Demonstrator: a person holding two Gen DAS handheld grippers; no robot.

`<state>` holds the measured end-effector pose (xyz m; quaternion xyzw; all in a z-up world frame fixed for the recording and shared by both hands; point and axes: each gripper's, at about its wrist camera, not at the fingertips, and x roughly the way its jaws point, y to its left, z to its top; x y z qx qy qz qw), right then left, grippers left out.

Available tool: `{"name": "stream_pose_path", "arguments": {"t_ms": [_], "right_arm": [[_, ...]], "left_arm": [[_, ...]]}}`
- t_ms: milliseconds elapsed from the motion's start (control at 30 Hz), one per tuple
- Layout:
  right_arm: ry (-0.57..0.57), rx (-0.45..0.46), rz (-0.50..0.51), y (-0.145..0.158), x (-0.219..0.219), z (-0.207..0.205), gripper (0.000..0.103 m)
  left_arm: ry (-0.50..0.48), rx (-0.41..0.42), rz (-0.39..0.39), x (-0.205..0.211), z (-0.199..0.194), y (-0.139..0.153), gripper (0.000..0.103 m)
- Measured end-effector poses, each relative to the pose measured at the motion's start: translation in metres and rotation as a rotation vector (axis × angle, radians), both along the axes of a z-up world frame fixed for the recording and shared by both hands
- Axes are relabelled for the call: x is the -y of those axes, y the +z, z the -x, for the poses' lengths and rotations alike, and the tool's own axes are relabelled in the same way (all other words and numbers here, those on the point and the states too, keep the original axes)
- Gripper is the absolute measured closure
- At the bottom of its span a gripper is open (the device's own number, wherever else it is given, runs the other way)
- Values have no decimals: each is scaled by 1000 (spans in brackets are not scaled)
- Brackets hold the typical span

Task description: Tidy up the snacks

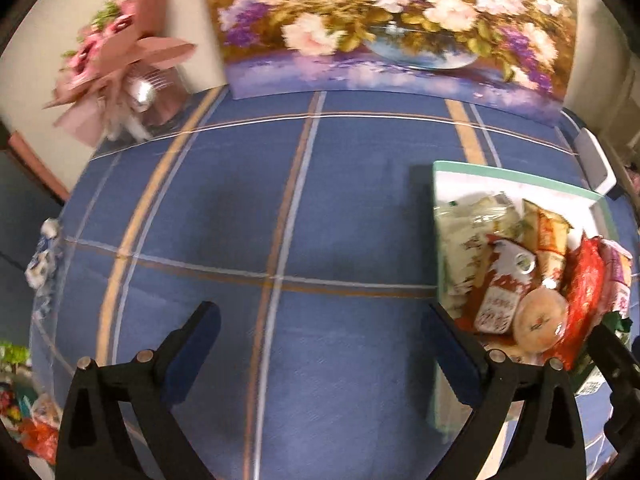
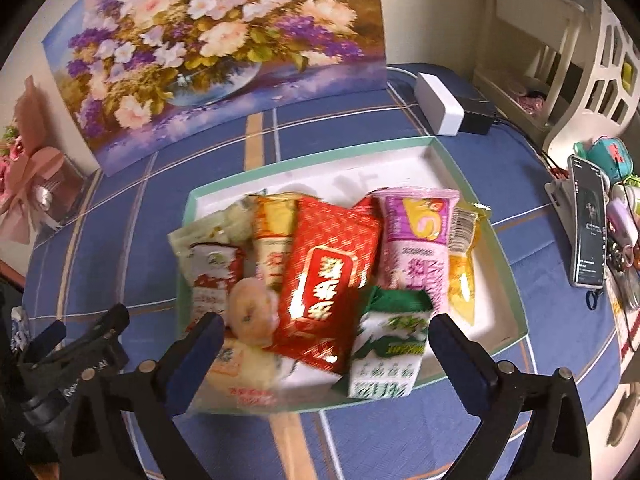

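1. The right wrist view looks down into a shallow white cardboard box with a mint-green rim (image 2: 516, 316), showing the whole heap of snacks: a large red foil packet with gold lettering (image 2: 328, 280) in the middle, a pink and purple wrapper (image 2: 418, 244) to its right, a yellow packet (image 2: 462, 268) against the right wall, a green and white packet (image 2: 386, 354) at the front and a round pale pastry (image 2: 254, 312) left of the red one. The left wrist view catches only the box's left part at its right edge (image 1: 440, 184).
2. The right claw (image 2: 324, 346) is spread wide and holds nothing; the front of the heap lies between its blue-padded fingers.
3. The left claw (image 1: 320, 338) is also spread wide and empty over bare blue plaid cloth on the tabletop (image 1: 240, 208); the box sits just right of it.
4. A floral painting (image 2: 216, 52) leans at the back, with a pink bouquet (image 1: 116, 60) to the left.
5. Only the right view shows a white rectangular block (image 2: 438, 104) behind the box and an upright black smartphone (image 2: 588, 224) at the right.
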<state>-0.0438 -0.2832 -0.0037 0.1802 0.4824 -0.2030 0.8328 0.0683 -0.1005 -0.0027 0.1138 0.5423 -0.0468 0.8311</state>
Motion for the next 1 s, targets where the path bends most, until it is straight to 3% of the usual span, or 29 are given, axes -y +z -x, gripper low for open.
{"name": "stream_pose_path", "arguments": {"t_ms": [133, 400, 733, 1000], "right_arm": [[36, -7, 25, 8, -22, 5, 0], [83, -43, 26, 5, -58, 21, 0], [79, -56, 35, 2, -74, 39, 0], [71, -50, 43, 5, -75, 39, 0]], "left_arm": [[23, -33, -20, -16, 9, 6, 3], [-6, -23, -63, -51, 32, 17, 3], [22, -27, -20, -95, 47, 19, 3], [15, -8, 6, -104, 52, 24, 3]]}}
